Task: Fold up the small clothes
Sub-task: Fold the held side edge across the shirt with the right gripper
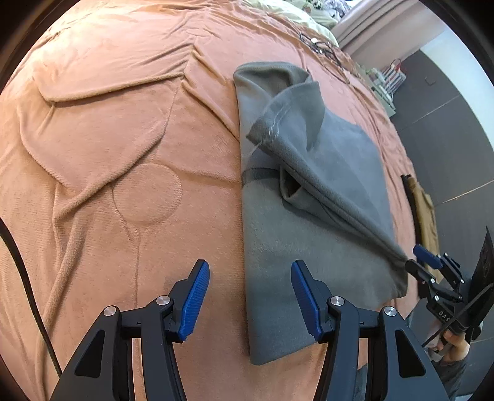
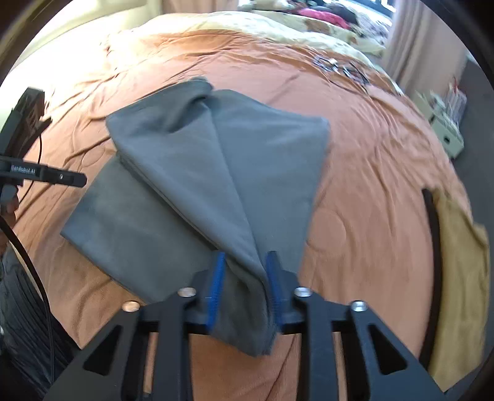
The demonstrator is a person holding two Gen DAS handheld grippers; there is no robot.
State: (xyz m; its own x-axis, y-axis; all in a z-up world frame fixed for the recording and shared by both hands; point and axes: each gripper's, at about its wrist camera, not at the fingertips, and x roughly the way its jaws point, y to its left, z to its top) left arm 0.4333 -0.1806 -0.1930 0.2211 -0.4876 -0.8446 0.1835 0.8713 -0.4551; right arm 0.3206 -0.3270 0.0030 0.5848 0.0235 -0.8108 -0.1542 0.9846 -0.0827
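Observation:
A grey fleece garment [image 1: 308, 246] lies partly folded on the orange bedspread [image 1: 123, 138]. My left gripper [image 1: 250, 296] is open and empty, its fingers straddling the garment's left edge near its lower end. My right gripper [image 2: 245, 287] is shut on a bunched corner of the grey garment [image 2: 216, 172] and lifts that part, so the cloth fans away from the fingers. In the left wrist view the right gripper [image 1: 420, 262] shows at the right, pinching the garment's corner.
A tan cloth with a dark edge [image 2: 457, 277] lies at the bed's right side. Cables and small items [image 2: 342, 66] lie far back on the orange bedspread [image 2: 370, 154]. A patterned quilt [image 2: 308, 27] is at the head end. A dark floor [image 1: 447, 138] lies right of the bed.

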